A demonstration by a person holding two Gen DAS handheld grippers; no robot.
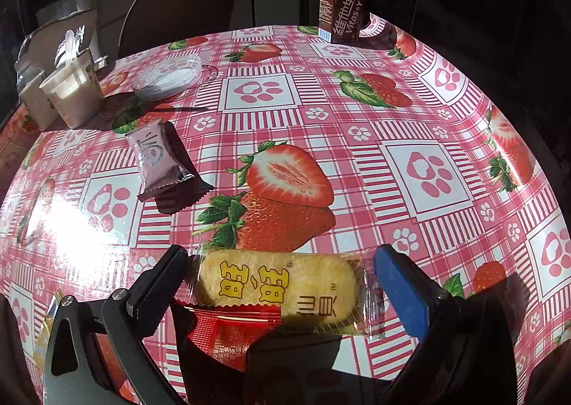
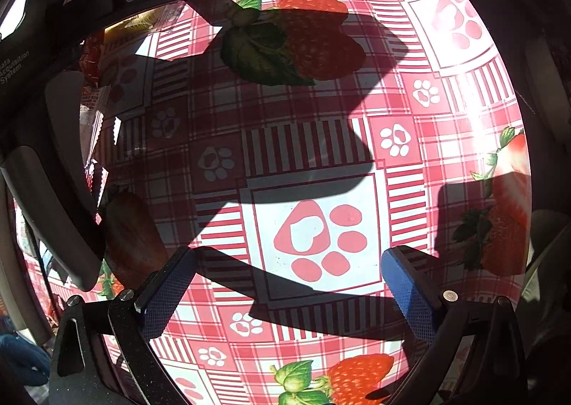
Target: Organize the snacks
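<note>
Yellow cracker pack [image 1: 282, 292] lying on table [image 1: 357, 126], between wide-spread fingers of left hand-held gripper [image 1: 282, 283], not pressed. Red packet [image 1: 225, 337] tucked under it. Right hand-held gripper [image 2: 289, 283] equally wide, empty, above bare cloth. Farther off: pink pouch [image 1: 157, 155], carton [image 1: 340, 14].

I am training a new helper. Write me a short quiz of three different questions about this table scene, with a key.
1. True or false: the left gripper is shut on the yellow rice cracker in its clear wrapper.
2. Which stands at the far edge of the strawberry-print tablecloth? A) brown drink carton with a straw B) green glass bottle C) blue ceramic mug
3. Fill in: under the rice cracker lies a ____ foil packet.

Key: 1 false, its jaws stand open around it; 2 A; 3 red.
</note>
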